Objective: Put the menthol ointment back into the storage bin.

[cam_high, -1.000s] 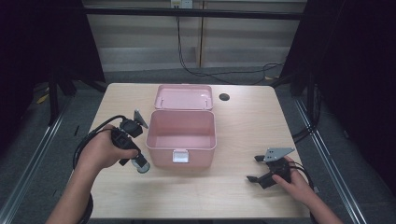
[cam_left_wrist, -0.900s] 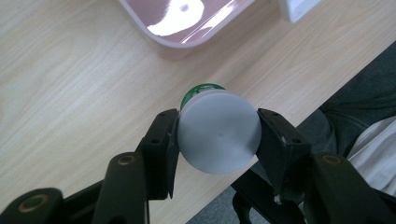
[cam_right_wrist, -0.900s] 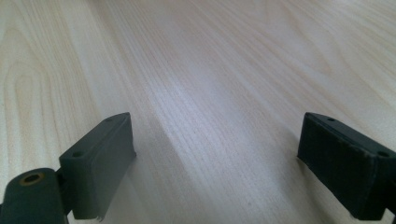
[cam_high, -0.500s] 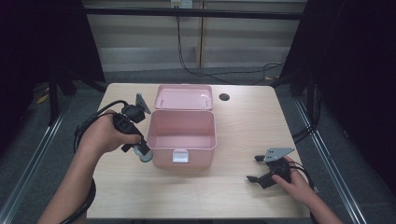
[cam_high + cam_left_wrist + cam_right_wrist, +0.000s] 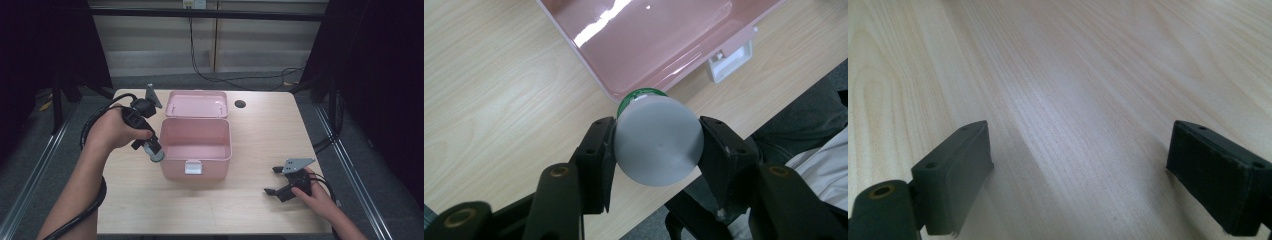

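at the left wall of the open pink box, our left gripper clamps a grey-capped bottle above the table. near right, our right gripper rests with jaws apart.

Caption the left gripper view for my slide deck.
Left tool grips a grey-capped bottle beside the open pink box.

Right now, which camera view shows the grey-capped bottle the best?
The left gripper view: the bottle is close there, grey cap toward the camera, green label behind it, clamped between the left gripper jaws beside the pink box. In the high view the bottle is small, half hidden under the hand. The right gripper view shows the wooden table.
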`<action>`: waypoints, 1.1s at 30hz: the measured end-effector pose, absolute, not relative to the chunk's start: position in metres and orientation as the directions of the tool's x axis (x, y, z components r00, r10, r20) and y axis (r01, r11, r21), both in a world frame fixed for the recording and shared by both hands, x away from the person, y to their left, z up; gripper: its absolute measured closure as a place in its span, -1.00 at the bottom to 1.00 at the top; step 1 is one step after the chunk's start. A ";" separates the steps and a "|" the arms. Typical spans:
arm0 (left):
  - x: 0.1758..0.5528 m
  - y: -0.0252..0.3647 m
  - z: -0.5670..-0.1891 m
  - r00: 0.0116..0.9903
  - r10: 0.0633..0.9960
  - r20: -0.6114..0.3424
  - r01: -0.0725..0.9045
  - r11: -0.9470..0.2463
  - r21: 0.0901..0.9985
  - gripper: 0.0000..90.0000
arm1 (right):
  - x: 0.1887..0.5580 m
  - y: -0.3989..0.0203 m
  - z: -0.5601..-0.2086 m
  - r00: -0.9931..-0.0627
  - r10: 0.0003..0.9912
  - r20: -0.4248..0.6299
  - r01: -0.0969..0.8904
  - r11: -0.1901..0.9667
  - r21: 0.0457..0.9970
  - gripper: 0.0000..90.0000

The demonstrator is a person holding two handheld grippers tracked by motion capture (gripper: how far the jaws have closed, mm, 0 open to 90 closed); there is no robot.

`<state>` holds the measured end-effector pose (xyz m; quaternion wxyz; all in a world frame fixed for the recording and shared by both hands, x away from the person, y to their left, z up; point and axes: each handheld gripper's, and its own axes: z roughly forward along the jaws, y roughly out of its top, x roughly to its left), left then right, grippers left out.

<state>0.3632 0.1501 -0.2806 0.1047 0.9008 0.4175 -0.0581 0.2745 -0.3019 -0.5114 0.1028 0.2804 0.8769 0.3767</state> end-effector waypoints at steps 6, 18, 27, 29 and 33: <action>0.369 0.148 -0.275 0.641 0.745 -0.185 0.768 -0.625 0.144 0.12 | 0.275 -0.302 -0.511 -0.822 0.569 0.031 0.414 0.559 0.718 -0.77; 0.384 0.133 -0.281 0.641 0.745 -0.185 0.767 -0.628 0.129 0.12 | 0.275 -0.302 -0.511 -0.822 0.569 0.031 0.414 0.559 0.718 -0.77; 0.401 0.110 -0.297 0.642 0.748 -0.168 0.767 -0.629 0.131 0.12 | 0.275 -0.302 -0.511 -0.822 0.569 0.030 0.414 0.559 0.718 -0.77; 0.403 0.106 -0.300 0.638 0.752 -0.165 0.770 -0.625 0.127 0.12 | 0.275 -0.302 -0.511 -0.822 0.569 0.030 0.414 0.559 0.718 -0.77; 0.407 0.102 -0.305 0.632 0.754 -0.179 0.775 -0.620 0.126 0.12 | 0.275 -0.302 -0.511 -0.822 0.569 0.031 0.414 0.559 0.718 -0.77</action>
